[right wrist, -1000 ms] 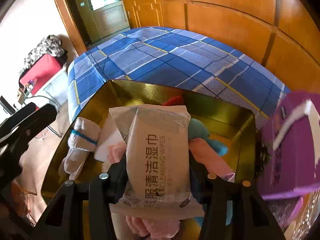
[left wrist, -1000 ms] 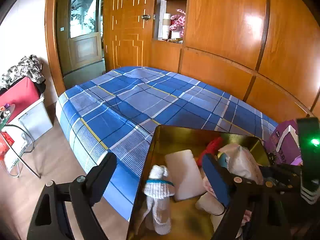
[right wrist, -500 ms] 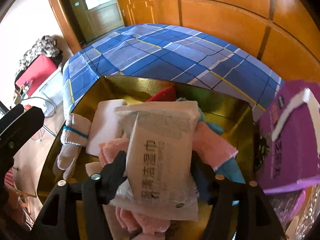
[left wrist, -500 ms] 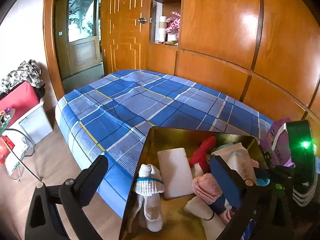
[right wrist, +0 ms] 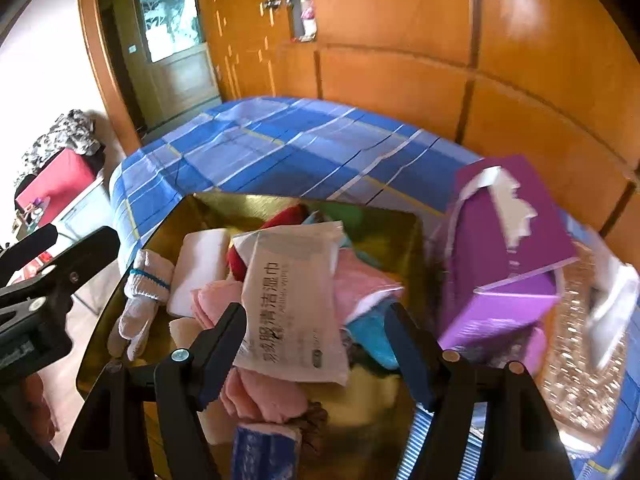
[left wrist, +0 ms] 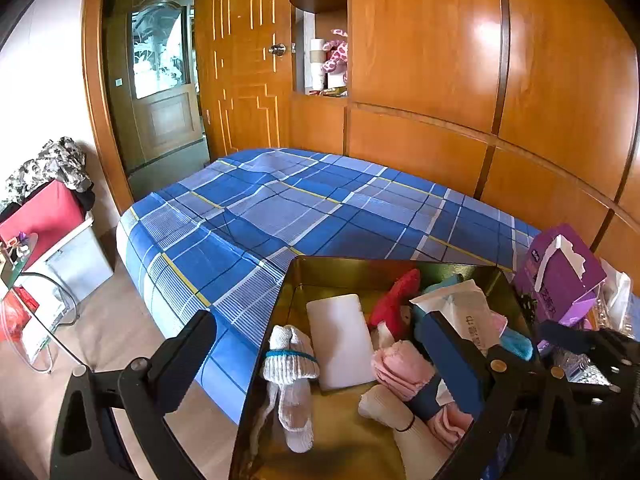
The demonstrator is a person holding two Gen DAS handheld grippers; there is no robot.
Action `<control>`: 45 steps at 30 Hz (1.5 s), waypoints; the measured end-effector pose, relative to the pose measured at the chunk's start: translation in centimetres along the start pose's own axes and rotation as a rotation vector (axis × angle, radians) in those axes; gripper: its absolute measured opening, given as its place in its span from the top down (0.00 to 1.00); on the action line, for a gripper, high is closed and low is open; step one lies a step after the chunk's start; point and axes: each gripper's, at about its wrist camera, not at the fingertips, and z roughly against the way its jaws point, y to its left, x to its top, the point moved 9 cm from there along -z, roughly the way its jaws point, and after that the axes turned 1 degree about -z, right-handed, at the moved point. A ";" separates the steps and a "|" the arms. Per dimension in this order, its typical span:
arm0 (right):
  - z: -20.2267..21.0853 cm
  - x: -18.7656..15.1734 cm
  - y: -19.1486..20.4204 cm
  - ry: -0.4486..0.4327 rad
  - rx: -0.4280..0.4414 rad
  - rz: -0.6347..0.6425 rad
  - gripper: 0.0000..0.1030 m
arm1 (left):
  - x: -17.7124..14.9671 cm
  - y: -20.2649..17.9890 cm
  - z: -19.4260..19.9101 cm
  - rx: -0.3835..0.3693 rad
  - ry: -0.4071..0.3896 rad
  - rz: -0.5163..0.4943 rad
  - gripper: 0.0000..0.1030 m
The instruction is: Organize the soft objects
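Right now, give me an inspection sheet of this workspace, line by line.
Surface: blue plaid bed, gold tin at its near corner.
Job's things: wipes pack lying on pink cloths in the tin; white glove, white pad, red cloth also inside.
Clutter: purple tissue box right of the tin.
Grippers: left gripper open, empty; right gripper open around the pack, not clamping.
Cables: nothing seen.
Surroundings: wooden wardrobe, door, red case.

Purple tissue box (right wrist: 516, 248) motion-blurred, blue-labelled item (right wrist: 264, 454) cut off below, perhaps a packet
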 end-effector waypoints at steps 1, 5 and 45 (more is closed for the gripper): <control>0.7 0.0 -0.3 -0.022 -0.023 -0.001 0.30 | 0.0 -0.1 0.1 -0.002 -0.003 0.000 0.00; 2.9 -0.4 -0.9 -0.083 -0.074 -0.013 0.30 | -0.1 -0.6 0.9 -0.013 -0.014 0.004 0.00; 8.8 -4.5 -5.9 -0.205 -0.263 -0.147 0.29 | -1.2 -4.4 3.7 -0.045 -0.058 -0.018 0.00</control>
